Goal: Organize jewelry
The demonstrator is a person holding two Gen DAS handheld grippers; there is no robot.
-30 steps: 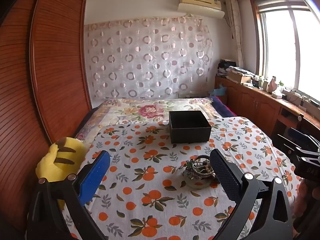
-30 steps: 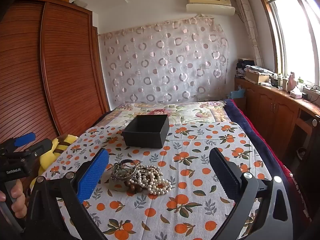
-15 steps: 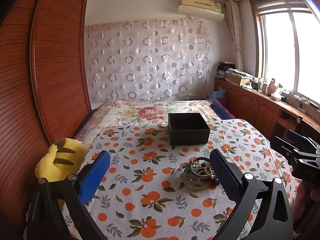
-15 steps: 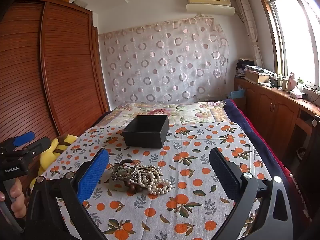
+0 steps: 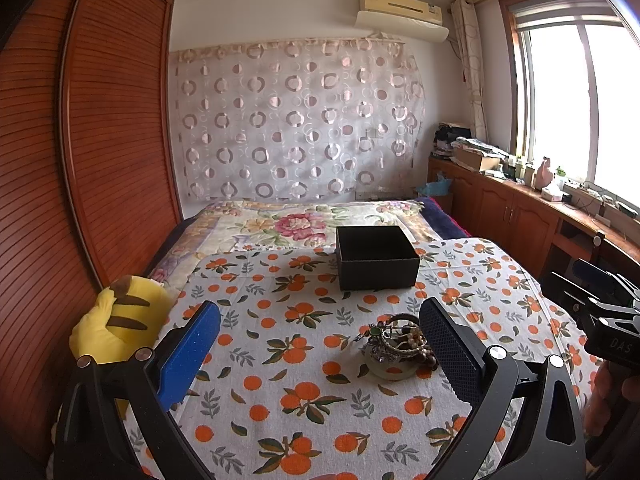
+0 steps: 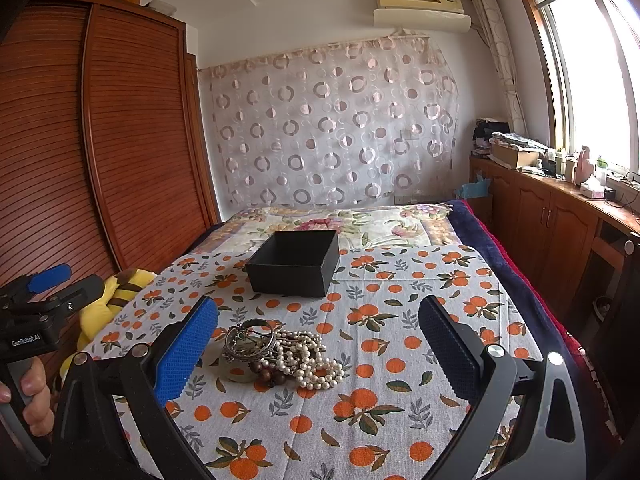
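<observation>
Item: jewelry heap (image 6: 280, 354) — pearl strands, dark wooden beads, metal bangles and a pale jade-like ring, all tangled together on the orange-print cloth (image 6: 400, 312).

Destination, by judgement: black open box (image 6: 294, 262), standing farther back on the same cloth, well apart from the heap. What shows of its interior is bare; the floor of it is partly hidden.

Progress: nothing sorted yet — the whole heap lies untouched, so every piece is left to move.

Right gripper (image 6: 318, 340): jaws spread wide, holding nothing. The heap lies just beyond the fingertips, nearer the blue left-side finger than the black one.

Left gripper (image 5: 320, 344): jaws likewise spread wide and holding nothing. Here the heap (image 5: 400, 344) sits by the black right-side finger, partly hidden behind it, off the centre line.

Also present: yellow plush toy (image 5: 116, 328) at the cloth's left edge.
</observation>
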